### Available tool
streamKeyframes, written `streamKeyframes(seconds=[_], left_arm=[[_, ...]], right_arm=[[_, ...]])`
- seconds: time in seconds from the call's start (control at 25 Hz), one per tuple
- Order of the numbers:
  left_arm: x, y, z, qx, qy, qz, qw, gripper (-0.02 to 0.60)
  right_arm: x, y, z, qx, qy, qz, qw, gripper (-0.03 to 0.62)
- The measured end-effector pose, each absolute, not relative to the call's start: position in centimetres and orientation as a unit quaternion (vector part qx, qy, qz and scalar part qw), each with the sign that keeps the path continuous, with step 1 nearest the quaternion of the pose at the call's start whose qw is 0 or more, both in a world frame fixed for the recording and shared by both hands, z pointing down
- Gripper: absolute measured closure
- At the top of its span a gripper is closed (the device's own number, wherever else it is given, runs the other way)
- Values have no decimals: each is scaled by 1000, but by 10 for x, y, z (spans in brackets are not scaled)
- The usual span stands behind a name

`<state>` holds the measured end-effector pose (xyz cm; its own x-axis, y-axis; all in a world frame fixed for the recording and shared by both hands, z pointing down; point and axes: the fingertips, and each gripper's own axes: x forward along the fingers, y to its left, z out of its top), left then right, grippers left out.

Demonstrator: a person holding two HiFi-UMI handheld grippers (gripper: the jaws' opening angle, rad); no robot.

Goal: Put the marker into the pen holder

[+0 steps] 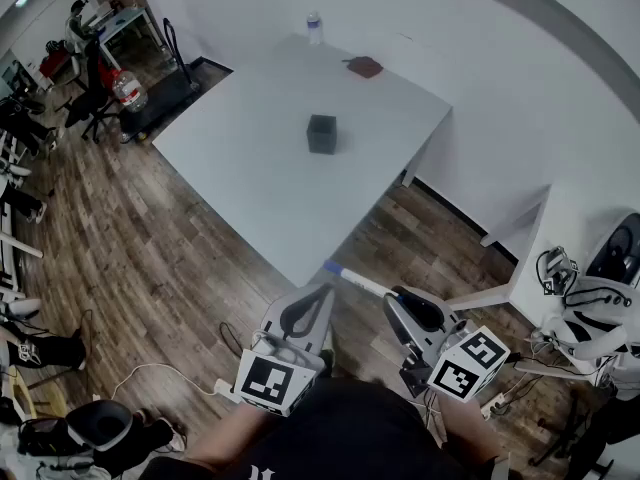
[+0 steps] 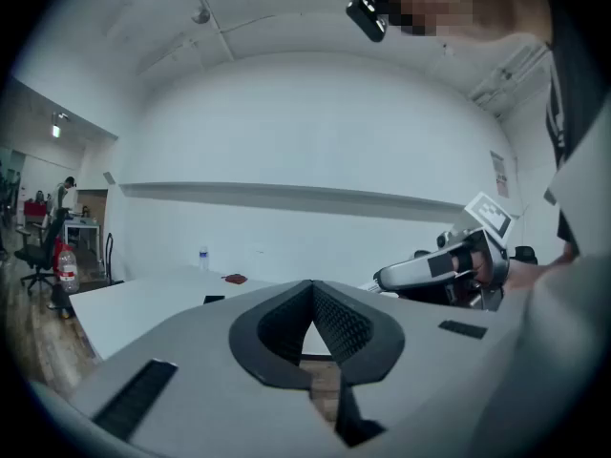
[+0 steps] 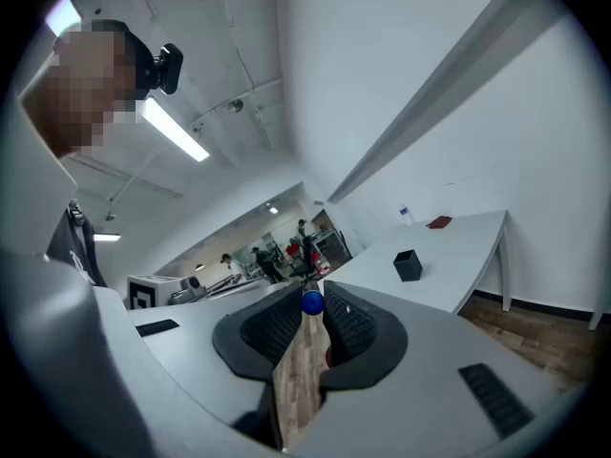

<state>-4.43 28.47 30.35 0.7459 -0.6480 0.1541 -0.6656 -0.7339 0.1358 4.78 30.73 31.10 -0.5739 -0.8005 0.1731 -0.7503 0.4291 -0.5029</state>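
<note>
A small black pen holder (image 1: 321, 134) stands upright near the middle of the white table (image 1: 250, 178); the right gripper view shows the pen holder (image 3: 408, 265) far ahead. My right gripper (image 1: 393, 297) hovers over the wooden floor just short of the table's near corner, shut on a white marker (image 1: 358, 281) with a blue cap. That blue cap (image 3: 312, 302) pokes out between the jaws. My left gripper (image 1: 321, 292) is beside it on the left, jaws closed together and empty. In the left gripper view the right gripper (image 2: 387, 280) is at the right.
At the table's far end stand a water bottle (image 1: 314, 28) and a dark red flat object (image 1: 364, 66). Office chairs (image 1: 95, 108) and desks crowd the far left. A white side desk (image 1: 590, 268) with headsets is at the right. Cables (image 1: 150, 373) lie on the floor.
</note>
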Motion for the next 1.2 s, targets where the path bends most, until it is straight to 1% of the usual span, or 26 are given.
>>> streamKeyframes(seconds=[0.4, 0.68, 0.96, 1.2], left_arm=[[-54, 168, 310, 936, -336, 62, 87, 575], [-66, 114, 318, 935, -339, 51, 90, 575], [-49, 75, 327, 933, -341, 54, 104, 575], [-27, 26, 345, 924, -363, 55, 103, 575]], right_arm=[[36, 191, 311, -474, 837, -270, 44, 520], [24, 143, 312, -484, 835, -259, 31, 520], [41, 102, 318, -488, 831, -264, 23, 520], [63, 44, 342, -475, 840, -262, 9, 520]])
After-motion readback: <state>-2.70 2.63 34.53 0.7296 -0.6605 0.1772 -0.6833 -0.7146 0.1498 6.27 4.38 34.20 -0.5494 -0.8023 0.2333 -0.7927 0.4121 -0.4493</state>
